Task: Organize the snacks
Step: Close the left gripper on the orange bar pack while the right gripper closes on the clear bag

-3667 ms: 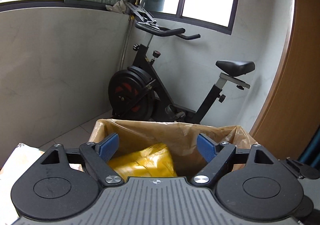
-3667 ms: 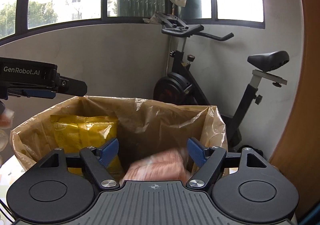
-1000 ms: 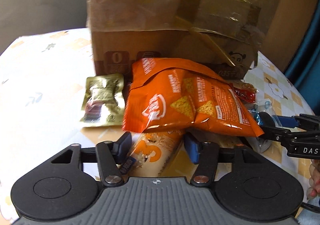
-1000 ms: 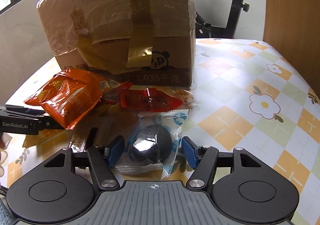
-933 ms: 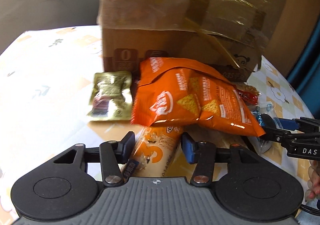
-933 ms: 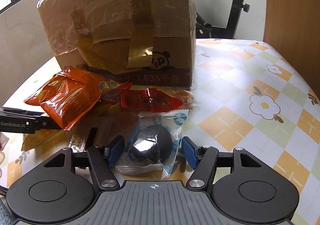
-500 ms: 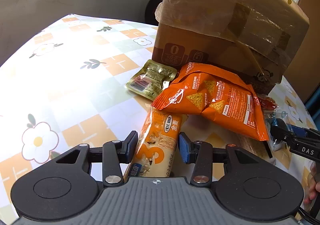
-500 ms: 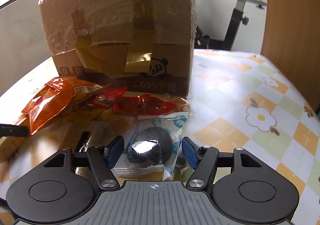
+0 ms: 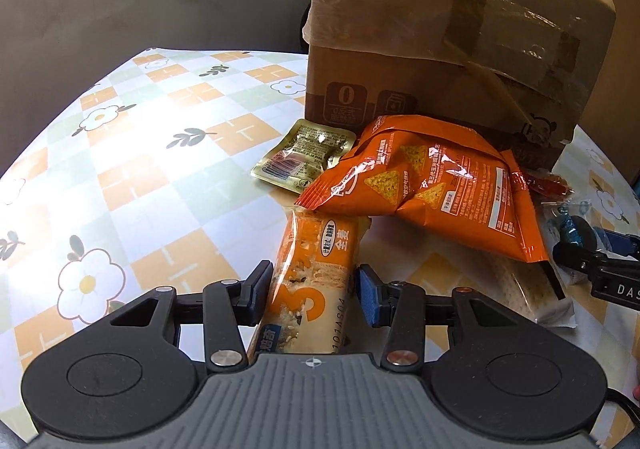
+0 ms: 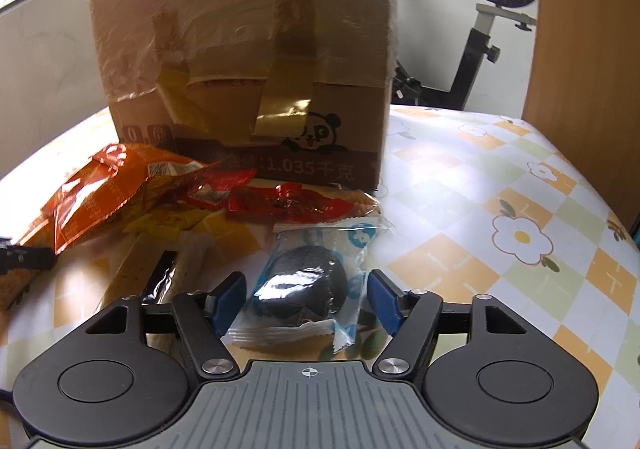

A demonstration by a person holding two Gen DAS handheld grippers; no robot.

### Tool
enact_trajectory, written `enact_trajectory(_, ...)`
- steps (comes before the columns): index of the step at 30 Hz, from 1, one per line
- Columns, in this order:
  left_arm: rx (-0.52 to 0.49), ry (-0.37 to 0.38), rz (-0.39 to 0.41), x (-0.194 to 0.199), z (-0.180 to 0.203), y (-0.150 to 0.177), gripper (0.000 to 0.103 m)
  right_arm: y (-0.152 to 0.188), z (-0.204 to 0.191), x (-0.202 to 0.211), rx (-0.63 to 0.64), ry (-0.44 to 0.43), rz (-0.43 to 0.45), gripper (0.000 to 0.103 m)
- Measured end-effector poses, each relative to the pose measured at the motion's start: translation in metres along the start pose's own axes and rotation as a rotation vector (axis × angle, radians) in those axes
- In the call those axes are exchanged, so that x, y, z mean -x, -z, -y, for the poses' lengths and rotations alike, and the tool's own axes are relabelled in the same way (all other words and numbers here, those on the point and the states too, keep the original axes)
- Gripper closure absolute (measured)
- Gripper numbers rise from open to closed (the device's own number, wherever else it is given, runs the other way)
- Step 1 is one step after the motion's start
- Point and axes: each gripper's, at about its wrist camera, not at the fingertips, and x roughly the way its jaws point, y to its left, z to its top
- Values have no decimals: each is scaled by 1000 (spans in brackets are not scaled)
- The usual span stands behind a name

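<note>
- The left gripper [image 9: 312, 295] has its jaws narrowed onto an orange cereal bar pack [image 9: 314, 281], pads pressing both long sides; the pack's far end sits tucked under the orange chip bag [image 9: 428, 185].
- Risk, as I judge it: lifting the bar could drag the chip bag along or tip it off the pile, because the bag's lower edge overlaps the bar's end.
- The grip is near the bar's printed end, not its middle, so the slick wrapper could droop or slide out between the pads.
- The right gripper [image 10: 306, 299] has its jaws moderately wide around a clear-and-blue wrapped dark round snack [image 10: 304, 285]; small gaps show on both sides, so nothing is clamped.
- Closing here could catch only loose film, since the wrapper is much wider than the round piece, and the piece could squirt forward.
- The snacks lie on the floral checked desk [image 9: 160, 177] in front of a taped cardboard box [image 10: 248, 61]: 1 gold sachet [image 9: 304, 159] beside the chip bag, 1 red wrapped snack [image 10: 292, 205] just beyond the round one, and a flat pale pack [image 10: 160, 273] to its left.
- All the wrappers look glossy and crinkled, and the chip bag is puffed with air.
</note>
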Motion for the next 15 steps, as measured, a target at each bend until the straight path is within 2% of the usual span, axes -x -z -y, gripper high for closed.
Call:
enact_trajectory(5,8,-3,2,-1,0,-1,56,-1,0,-1,-9,-10,6,34)
enact_trajectory(10,15,-2,7,-2,0,-1,56,0,14,2,-106,-17,28,40)
enact_trajectory(15,36,18,5,-1,-7,-2,56,0,-1,0,-8,39,13,45)
